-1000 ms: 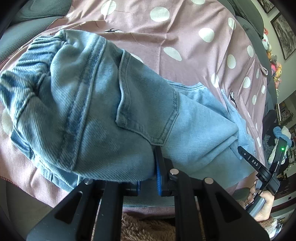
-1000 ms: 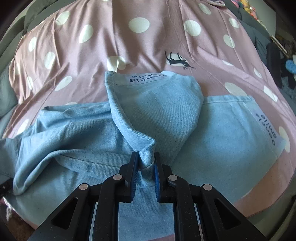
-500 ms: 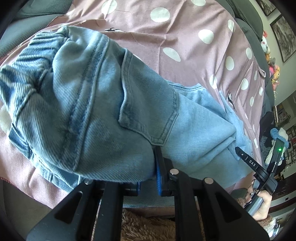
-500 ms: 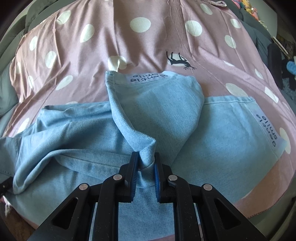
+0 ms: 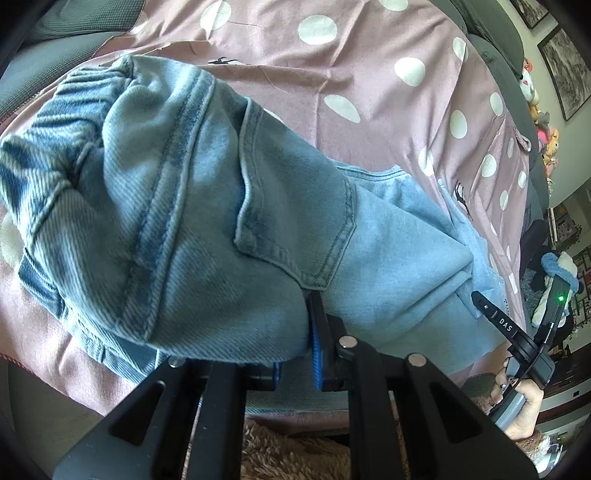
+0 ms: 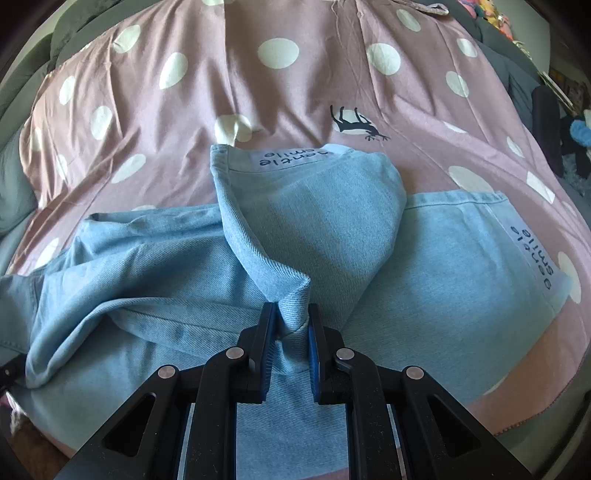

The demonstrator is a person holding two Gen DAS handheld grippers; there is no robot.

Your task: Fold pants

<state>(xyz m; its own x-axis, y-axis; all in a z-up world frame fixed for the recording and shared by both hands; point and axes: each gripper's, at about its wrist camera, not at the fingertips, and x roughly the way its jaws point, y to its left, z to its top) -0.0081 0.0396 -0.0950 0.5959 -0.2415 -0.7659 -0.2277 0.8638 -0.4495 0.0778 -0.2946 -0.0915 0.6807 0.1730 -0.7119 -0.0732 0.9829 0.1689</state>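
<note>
Pants (image 6: 369, 236): light denim, spread across the polka-dot sheet (image 6: 280, 92), one leg mid-fold over the other. Right tongs (image 6: 291, 325) clamped narrow on a pinched ridge of that upper leg, its hem with the printed label (image 6: 291, 159) lying ahead of the tips. Left tongs (image 5: 295, 354) grip the waist end; bunched waistband (image 5: 74, 122) and back pocket (image 5: 295, 221) drape over the tips, so closure looks firm but the left pad is partly hidden.

Step, I judge: carrying one half over the other. Next: lift both together, keep tension, align edges, lay flat.

Around: grey cushion (image 5: 66, 29) far left of left tongs, fluffy fabric (image 5: 288, 454) under them. Obstruction: slack folds left of right tongs.
</note>
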